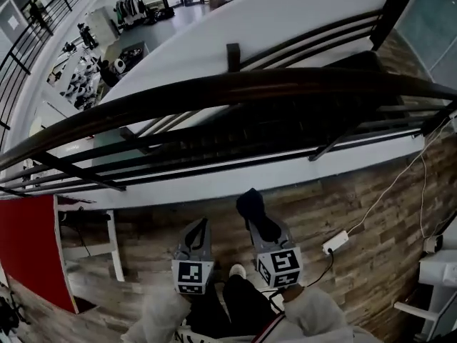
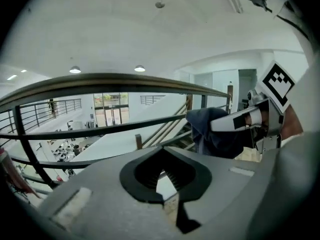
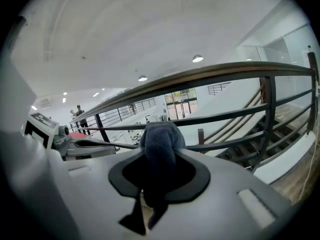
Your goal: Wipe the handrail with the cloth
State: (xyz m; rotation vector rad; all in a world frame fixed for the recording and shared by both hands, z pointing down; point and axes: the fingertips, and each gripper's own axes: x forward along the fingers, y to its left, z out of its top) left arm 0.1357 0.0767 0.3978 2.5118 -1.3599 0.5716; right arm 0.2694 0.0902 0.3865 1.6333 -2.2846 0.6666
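The dark wooden handrail (image 1: 235, 88) curves across the head view above black metal bars, and also crosses the left gripper view (image 2: 110, 83) and the right gripper view (image 3: 215, 74). Below and short of it, my right gripper (image 1: 255, 216) is shut on a dark blue cloth (image 1: 250, 204), which bulges out past its jaws (image 3: 161, 144). The cloth (image 2: 212, 131) does not touch the rail. My left gripper (image 1: 200, 227) hangs just left of the right one, shut and holding nothing (image 2: 162, 176). Both are held over the wood floor.
A white power strip (image 1: 335, 242) with its cable lies on the floor to the right. A red panel (image 1: 28, 249) and a white frame (image 1: 89, 245) stand at the left, white furniture (image 1: 439, 270) at the right. Stairs (image 1: 300, 120) drop beyond the rail.
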